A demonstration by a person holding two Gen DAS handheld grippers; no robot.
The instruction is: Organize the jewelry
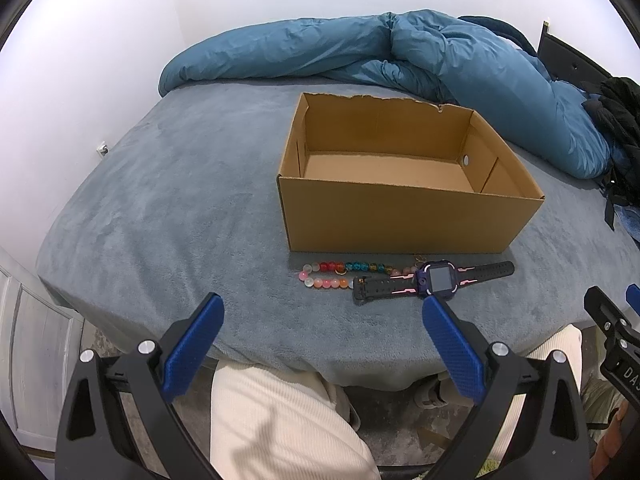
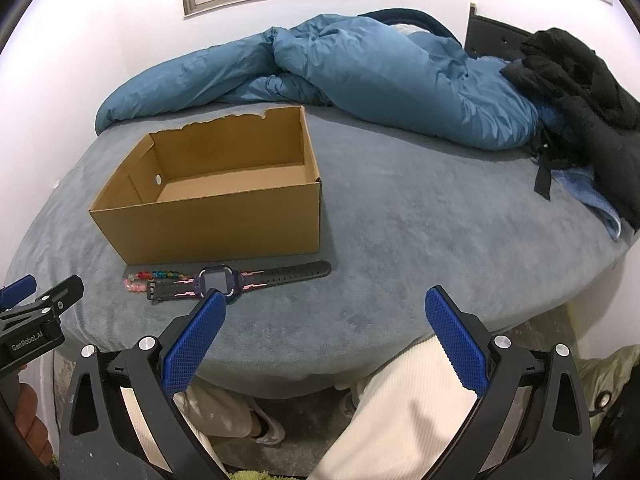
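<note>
Both wrist cameras sit low at the bed's near edge, facing across it toward the far wall. The left view looks from the left, the right from the right. The 2 share the cardboard box, watch and bead string, all near.
</note>
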